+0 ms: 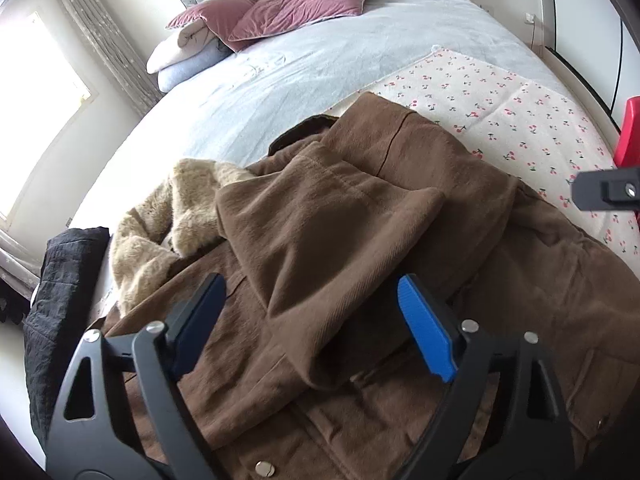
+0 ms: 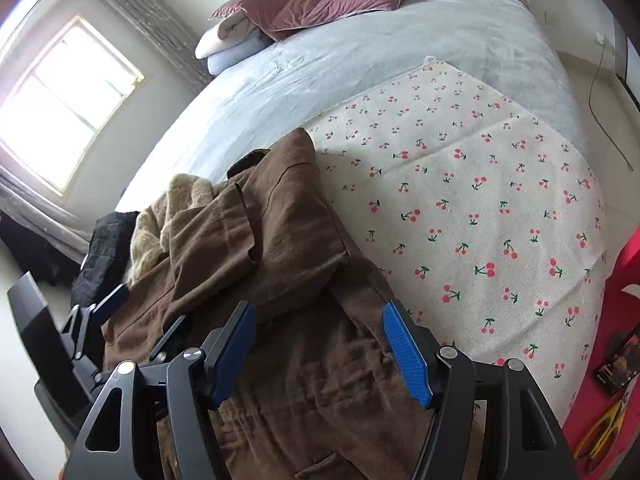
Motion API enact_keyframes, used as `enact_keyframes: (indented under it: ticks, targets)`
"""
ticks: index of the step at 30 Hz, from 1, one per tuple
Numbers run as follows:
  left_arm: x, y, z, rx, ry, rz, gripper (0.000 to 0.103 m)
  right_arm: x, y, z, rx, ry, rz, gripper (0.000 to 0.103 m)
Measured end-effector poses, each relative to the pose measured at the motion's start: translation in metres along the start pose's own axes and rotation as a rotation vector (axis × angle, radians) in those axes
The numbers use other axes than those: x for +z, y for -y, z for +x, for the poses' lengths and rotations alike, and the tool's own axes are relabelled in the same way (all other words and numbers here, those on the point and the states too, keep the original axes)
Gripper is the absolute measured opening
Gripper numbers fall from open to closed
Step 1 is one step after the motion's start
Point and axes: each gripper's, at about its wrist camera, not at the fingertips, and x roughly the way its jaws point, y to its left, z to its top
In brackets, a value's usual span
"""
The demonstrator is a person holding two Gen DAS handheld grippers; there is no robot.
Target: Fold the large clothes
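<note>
Left tool [image 1: 312, 316] spread, right tool [image 2: 320, 340] spread, both empty above brown coat [image 1: 360, 220].

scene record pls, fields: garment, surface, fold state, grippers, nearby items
garment: brown coat, fleece lining showing at its left
surface: cherry-print blanket over grey bedspread
fold state: sleeves laid across the body, partly folded
left gripper: open above the coat, nothing held
right gripper: open above the coat, nothing held
nearby items: black garment left of the coat, pink pillows at the headboard
</note>
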Motion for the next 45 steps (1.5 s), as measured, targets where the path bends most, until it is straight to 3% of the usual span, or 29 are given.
enact_keyframes:
  ticks: [2,3,4,6,9,11,13,15,17,20,21,22,24,28,30,33,35,36,37,38,39,41,43,45]
  targets:
    - [0.002,0.0,0.021,-0.026,-0.05,-0.016,0.077,-0.001,0.0,0.002,0.001,-0.014,-0.007,0.067]
    - [0.001,-0.001,0.029,-0.046,-0.075,-0.027,0.063,-0.003,0.0,0.002,0.005,-0.02,-0.015,0.067]
    - [-0.002,-0.002,0.033,-0.055,-0.084,-0.04,0.039,-0.003,-0.002,0.003,0.009,-0.023,-0.022,0.067]
    - [-0.01,-0.017,0.026,-0.048,-0.045,-0.136,0.015,-0.002,-0.005,0.004,0.018,-0.021,-0.028,0.067]
    - [-0.037,-0.072,-0.009,-0.127,0.08,-0.454,0.013,-0.004,-0.01,0.005,0.019,-0.024,-0.041,0.067]
    - [-0.064,-0.102,-0.016,-0.189,0.055,-0.611,0.019,-0.005,-0.012,0.006,0.014,-0.025,-0.051,0.067]
    - [-0.102,-0.127,-0.011,-0.255,-0.047,-0.753,0.048,-0.005,-0.013,0.007,0.014,-0.027,-0.055,0.067]
    - [-0.137,-0.143,-0.003,-0.291,-0.133,-0.855,0.06,-0.006,-0.015,0.008,0.015,-0.029,-0.057,0.067]
    - [-0.163,-0.152,-0.003,-0.305,-0.189,-0.894,0.06,-0.006,-0.017,0.01,0.013,-0.03,-0.063,0.067]
    - [-0.18,-0.164,-0.024,-0.313,-0.142,-0.89,0.062,-0.006,-0.02,0.012,0.011,-0.034,-0.07,0.067]
    - [-0.18,-0.168,-0.029,-0.305,-0.116,-0.884,0.068,-0.006,-0.021,0.013,0.011,-0.034,-0.07,0.067]
    - [-0.179,-0.173,-0.036,-0.288,-0.08,-0.873,0.075,-0.005,-0.02,0.013,0.011,-0.032,-0.068,0.067]
    - [-0.175,-0.182,-0.036,-0.243,-0.046,-0.859,0.077,-0.003,-0.017,0.014,0.012,-0.021,-0.056,0.067]
    - [-0.164,-0.193,-0.004,-0.201,-0.087,-0.869,0.076,0.005,0.004,0.014,0.034,0.01,0.019,0.067]
    - [-0.161,-0.206,0.012,-0.198,-0.123,-0.89,0.068,0.007,0.013,0.014,0.021,0.022,0.037,0.067]
    - [-0.158,-0.201,0.022,-0.201,-0.131,-0.896,0.061,0.008,0.009,0.02,-0.064,0.032,-0.079,0.067]
    - [-0.156,-0.193,0.019,-0.18,-0.109,-0.864,0.05,0.006,-0.003,0.033,-0.121,0.018,-0.206,0.066]
    - [-0.154,-0.191,0.02,-0.184,-0.1,-0.849,0.035,0.003,-0.009,0.043,-0.146,0.0,-0.264,0.065]
    - [-0.153,-0.188,0.019,-0.17,-0.099,-0.836,0.026,0.0,-0.015,0.055,-0.178,-0.016,-0.318,0.064]
    - [-0.151,-0.189,0.02,-0.15,-0.096,-0.829,0.02,-0.004,-0.021,0.067,-0.215,-0.021,-0.37,0.057]
    - [-0.149,-0.188,0.019,-0.131,-0.083,-0.823,0.013,-0.006,-0.025,0.077,-0.246,-0.013,-0.411,0.038]
    - [-0.148,-0.189,0.015,-0.109,-0.045,-0.832,0.012,-0.005,-0.026,0.081,-0.326,0.058,-0.419,0.015]
    - [-0.148,-0.188,0.017,-0.099,-0.046,-0.832,0.016,0.007,-0.01,0.076,-0.312,0.076,-0.303,0.015]
    - [-0.145,-0.187,0.025,-0.102,-0.091,-0.832,0.02,0.01,0.006,0.082,-0.278,0.015,-0.229,0.019]
